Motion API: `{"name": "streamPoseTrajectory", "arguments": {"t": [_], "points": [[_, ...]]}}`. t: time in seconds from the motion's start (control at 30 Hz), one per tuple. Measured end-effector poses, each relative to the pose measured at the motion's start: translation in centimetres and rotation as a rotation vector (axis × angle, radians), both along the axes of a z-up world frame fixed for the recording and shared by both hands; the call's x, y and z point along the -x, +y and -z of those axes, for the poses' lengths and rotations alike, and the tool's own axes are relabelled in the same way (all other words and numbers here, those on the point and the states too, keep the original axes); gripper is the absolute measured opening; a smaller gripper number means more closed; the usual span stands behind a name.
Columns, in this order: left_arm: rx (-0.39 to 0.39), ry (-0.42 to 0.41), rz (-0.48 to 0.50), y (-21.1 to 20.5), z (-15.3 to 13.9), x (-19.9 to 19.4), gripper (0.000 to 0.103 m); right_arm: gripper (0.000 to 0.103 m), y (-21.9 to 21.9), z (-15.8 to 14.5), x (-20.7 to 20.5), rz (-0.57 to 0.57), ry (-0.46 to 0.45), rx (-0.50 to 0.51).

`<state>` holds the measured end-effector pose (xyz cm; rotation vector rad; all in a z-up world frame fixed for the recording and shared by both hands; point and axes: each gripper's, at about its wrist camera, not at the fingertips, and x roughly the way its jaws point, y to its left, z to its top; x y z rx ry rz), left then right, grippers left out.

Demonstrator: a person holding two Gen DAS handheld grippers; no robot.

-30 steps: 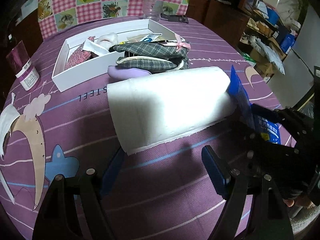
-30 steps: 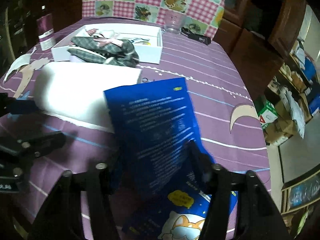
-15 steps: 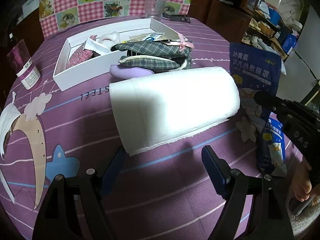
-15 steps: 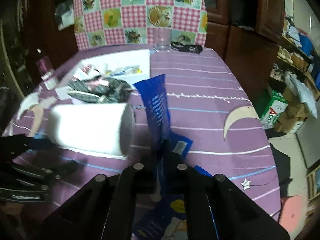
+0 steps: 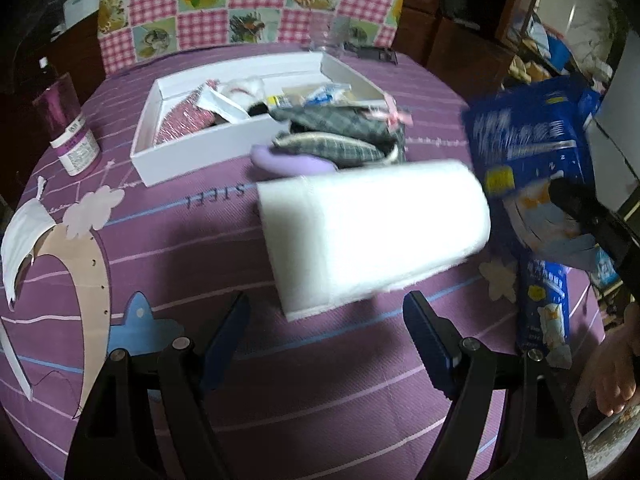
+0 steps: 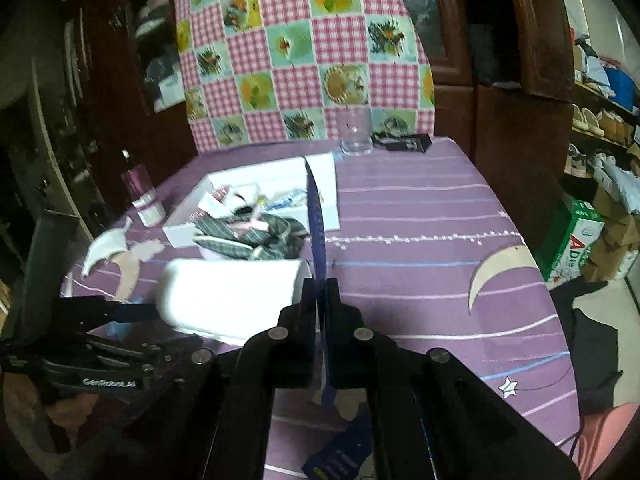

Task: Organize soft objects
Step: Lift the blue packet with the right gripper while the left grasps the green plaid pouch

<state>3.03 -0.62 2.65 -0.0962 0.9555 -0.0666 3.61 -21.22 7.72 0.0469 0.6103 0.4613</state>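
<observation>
Your right gripper (image 6: 320,280) tilts downward, clamped on the upright blue packet (image 6: 314,216); your left gripper (image 5: 326,318) hovers wide open before the paper towel roll (image 5: 372,232)

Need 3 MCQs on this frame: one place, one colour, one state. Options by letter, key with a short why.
1. Where does the white paper roll lie?
A. in the white box
B. on the purple tablecloth, in front of the box
C. in the left tongs

2. What colour is the packet held up at the right?
A. blue
B. green
C. red

3. How do the right tongs stand?
A. wide open, nothing between them
B. shut on the packet
C. shut on the roll

Key: 1 B, the roll rests on the tablecloth nearer the camera than the white box, with the left tongs open short of it. 2 A, the wrapper is blue with white print. 3 B, the right wrist view shows the packet's edge pinched between the closed fingers.
</observation>
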Motion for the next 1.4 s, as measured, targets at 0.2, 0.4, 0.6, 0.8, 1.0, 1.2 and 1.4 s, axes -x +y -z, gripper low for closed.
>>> {"name": "streamPoseTrajectory", "arguments": {"t": [0.2, 0.4, 0.6, 0.8, 1.0, 1.2, 1.4], "points": [[0.031, -0.087, -0.026, 1.0, -1.5, 0.9, 0.079, 0.005, -0.3, -0.2, 0.0, 0.004, 0.0, -0.033], [0.034, -0.146, -0.015, 0.8, -2.5, 1.4, 0.079, 0.005, -1.3, -0.7, -0.1, 0.014, -0.004, -0.084], [0.006, -0.226, 0.02, -0.3, -3.7, 2.1, 0.079, 0.005, -2.2, -1.2, -0.2, 0.028, 0.001, -0.127], [0.026, -0.273, 0.036, -0.5, -4.7, 1.6, 0.079, 0.005, -2.2, -1.6, -0.9, 0.008, 0.033, -0.155], [0.006, -0.268, -0.002, -0.2, -6.4, 0.6, 0.079, 0.005, -2.0, -3.8, -2.5, -0.015, 0.095, -0.211], [0.042, -0.239, -0.021, 0.9, -7.2, -1.4, 0.079, 0.005, -1.1, -6.5, -5.2, -0.019, 0.153, -0.242], [0.117, -0.158, -0.024, 1.7, -6.7, -5.1, 0.079, 0.005, 0.9, -8.5, -9.6, -0.03, 0.23, -0.285]]}}
